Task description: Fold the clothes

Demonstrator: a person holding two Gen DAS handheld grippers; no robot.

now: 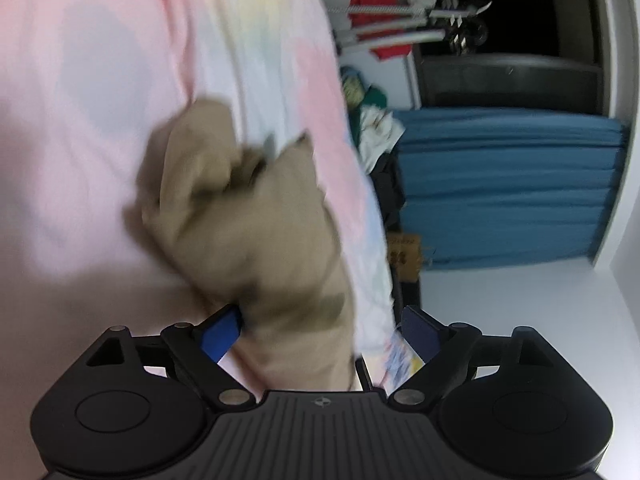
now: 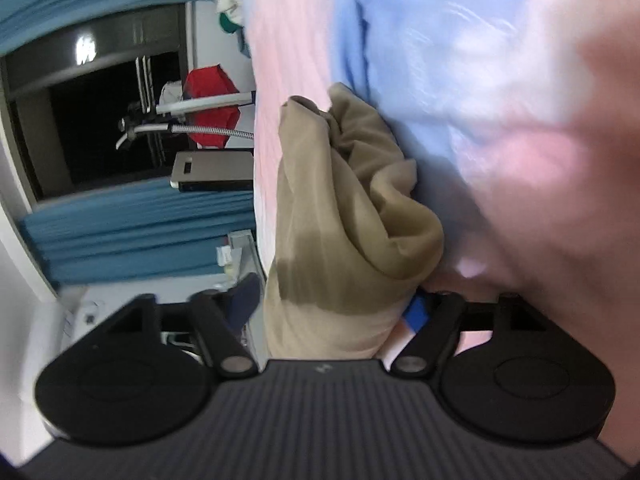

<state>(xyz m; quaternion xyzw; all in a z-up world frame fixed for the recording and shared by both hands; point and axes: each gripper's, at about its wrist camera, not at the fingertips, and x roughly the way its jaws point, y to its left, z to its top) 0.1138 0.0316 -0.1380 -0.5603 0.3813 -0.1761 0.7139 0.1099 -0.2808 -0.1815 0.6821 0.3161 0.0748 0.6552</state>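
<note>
In the left wrist view, the bunched tan garment (image 1: 248,216) fills the centre of the frame, lying on the pink sheet (image 1: 80,120). The bare white floor (image 1: 512,300) at lower right is free. Upper right is crowded by a clothes pile (image 1: 372,120), blue curtain (image 1: 508,188) and drying rack (image 1: 400,24).

text: none readable | brown tag (image 1: 404,254): marks perhaps print, too blurred
</note>
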